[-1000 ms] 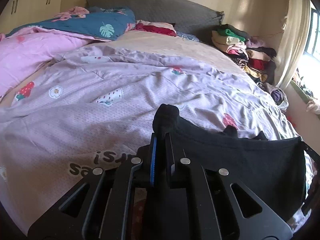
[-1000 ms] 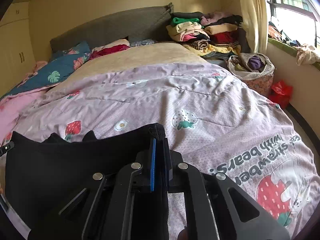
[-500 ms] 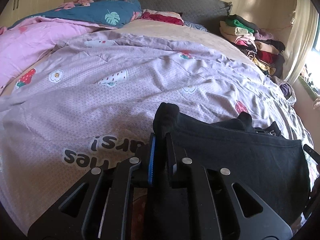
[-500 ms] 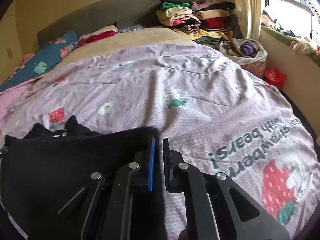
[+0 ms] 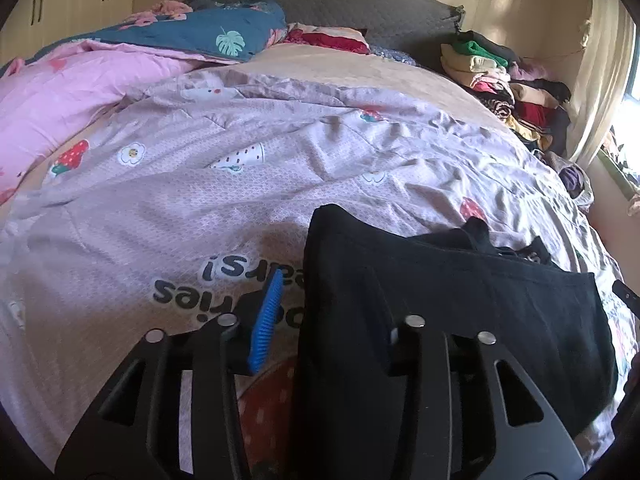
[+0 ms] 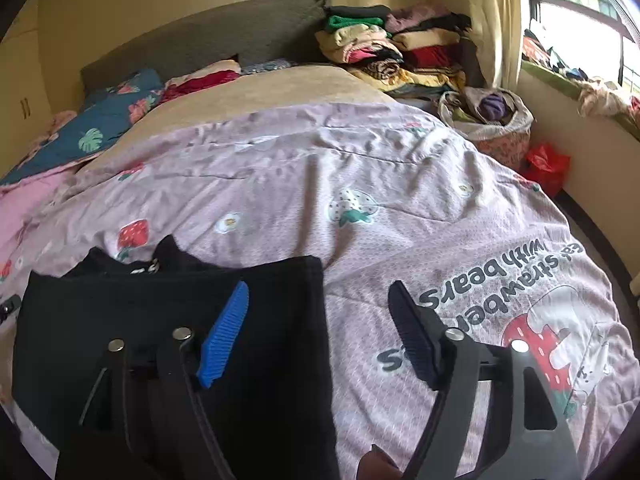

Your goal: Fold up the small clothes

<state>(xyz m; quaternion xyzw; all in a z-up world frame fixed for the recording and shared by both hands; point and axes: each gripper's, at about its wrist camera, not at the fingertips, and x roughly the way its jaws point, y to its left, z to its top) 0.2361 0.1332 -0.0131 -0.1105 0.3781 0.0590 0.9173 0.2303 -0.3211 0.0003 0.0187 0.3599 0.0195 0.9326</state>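
Note:
A small black garment (image 5: 460, 312) lies flat on the lilac strawberry-print quilt (image 5: 240, 184), folded over, with its straps poking out at the far edge. My left gripper (image 5: 320, 316) is open, its jaws spread over the garment's left corner, the cloth lying loose between them. In the right wrist view the same garment (image 6: 168, 320) lies at the lower left. My right gripper (image 6: 316, 328) is open over its right edge, the blue pad (image 6: 224, 332) above the cloth and the dark pad (image 6: 412, 336) above the quilt.
A stack of folded clothes (image 6: 392, 52) sits at the bed's far right by the grey headboard (image 6: 208, 40). A pink blanket (image 5: 60, 96) and a blue leaf-print pillow (image 5: 192, 36) lie at the far left. A fabric basket (image 6: 492, 120) and a red bag (image 6: 546, 162) stand beside the bed.
Both grippers were shut on the black garment's corners and have opened, letting it go. The garment has come down to lie flat on the quilt.

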